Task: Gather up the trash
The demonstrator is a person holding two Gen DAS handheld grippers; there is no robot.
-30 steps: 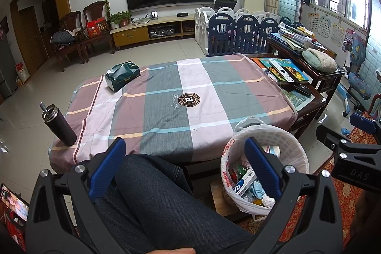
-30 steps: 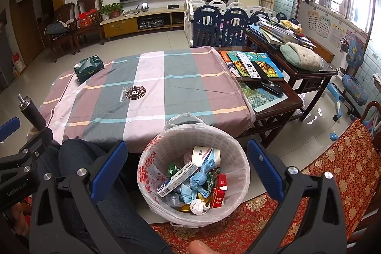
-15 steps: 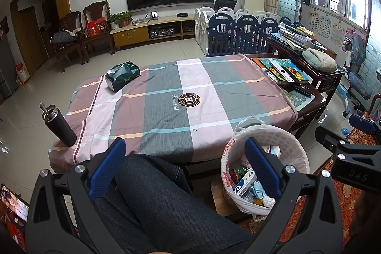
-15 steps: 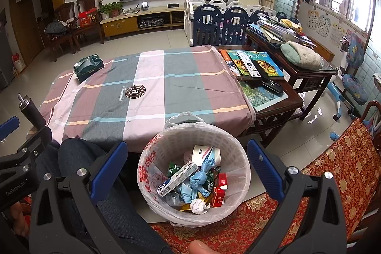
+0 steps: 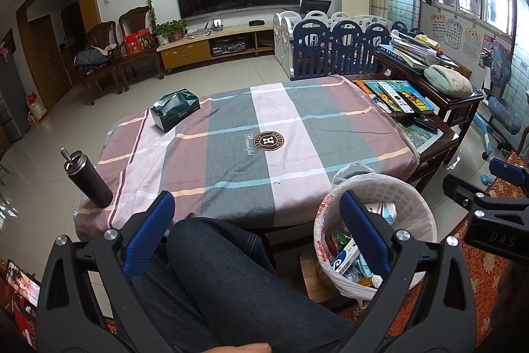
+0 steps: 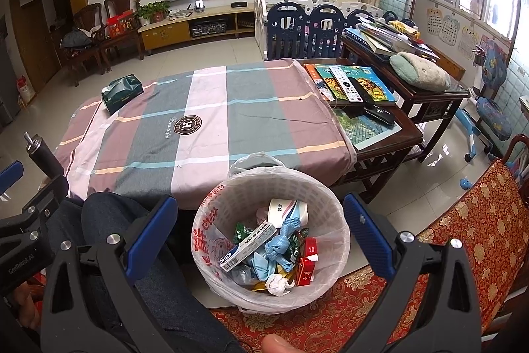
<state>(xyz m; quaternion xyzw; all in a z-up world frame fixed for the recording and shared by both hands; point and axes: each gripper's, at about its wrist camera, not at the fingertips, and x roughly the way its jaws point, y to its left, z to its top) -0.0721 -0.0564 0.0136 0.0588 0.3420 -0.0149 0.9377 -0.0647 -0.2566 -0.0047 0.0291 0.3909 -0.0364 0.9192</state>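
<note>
Trash [image 6: 271,247] already in white bin [image 6: 330,197] on floor, at near edge of counter [image 6: 211,121]. Left gripper [image 5: 256,230] fingers wide, hold nothing. Right gripper [image 6: 261,230] fingers wide over bin, empty. Counter shows only tissue box [image 5: 175,109] at far left corner, bottle [image 5: 87,177] at near left corner. Task looks nearly done.

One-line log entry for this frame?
left gripper open, empty | right gripper open, empty | white lined plastic wastebasket holds trash | striped tablecloth litter-free

I see the white lined bin [image 6: 334,204] upright beside the table's near edge. Wrappers and boxes [image 6: 274,248] fill its bottom.
</note>
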